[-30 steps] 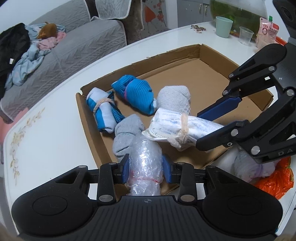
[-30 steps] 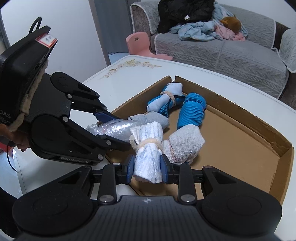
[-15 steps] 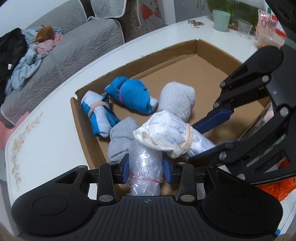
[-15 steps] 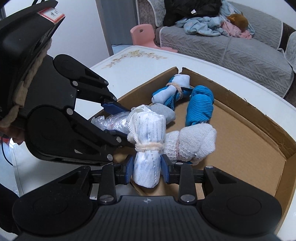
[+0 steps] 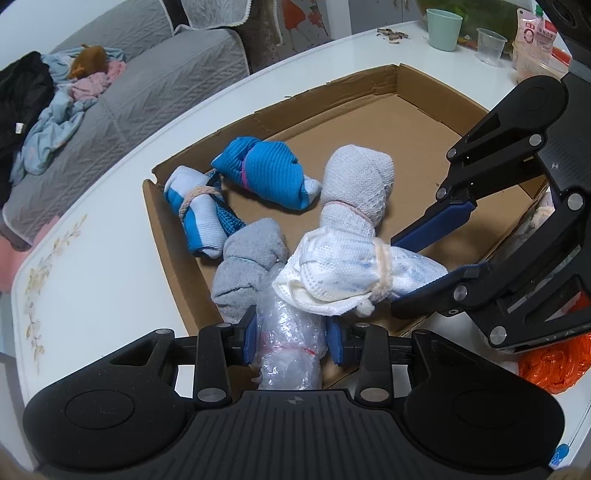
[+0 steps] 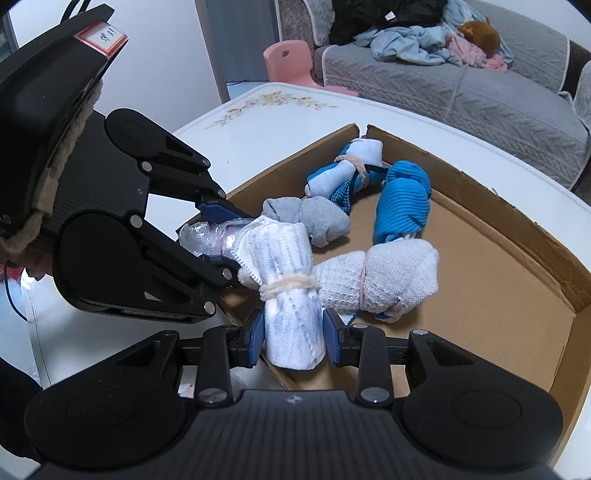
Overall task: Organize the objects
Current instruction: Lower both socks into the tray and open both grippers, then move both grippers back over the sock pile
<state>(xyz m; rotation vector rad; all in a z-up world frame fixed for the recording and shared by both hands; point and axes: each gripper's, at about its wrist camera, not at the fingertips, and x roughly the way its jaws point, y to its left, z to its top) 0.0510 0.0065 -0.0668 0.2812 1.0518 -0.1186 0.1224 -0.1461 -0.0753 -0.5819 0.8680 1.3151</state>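
Note:
A shallow cardboard box [image 5: 436,155] lies on the white table. In it lie a blue roll [image 5: 264,171], a blue-and-white roll tied with a band [image 5: 197,216], a grey roll [image 5: 251,264] and a white knit roll [image 5: 356,184]. My left gripper [image 5: 291,338] is shut on a clear plastic-wrapped roll [image 5: 288,343] at the box's near edge. My right gripper [image 6: 293,334] is shut on a white-blue roll with a pale band [image 6: 284,280], held over the plastic roll and next to the white knit roll [image 6: 388,275].
A green cup [image 5: 443,24], a clear cup [image 5: 490,45] and a snack packet [image 5: 532,44] stand at the table's far right. An orange bag [image 5: 554,365] lies right of the box. A grey sofa with clothes [image 6: 461,70] and a pink stool [image 6: 291,61] are beyond the table.
Both grippers have risen a little with their rolls. The white-blue roll in the right gripper now sits higher, across the top of the plastic roll.

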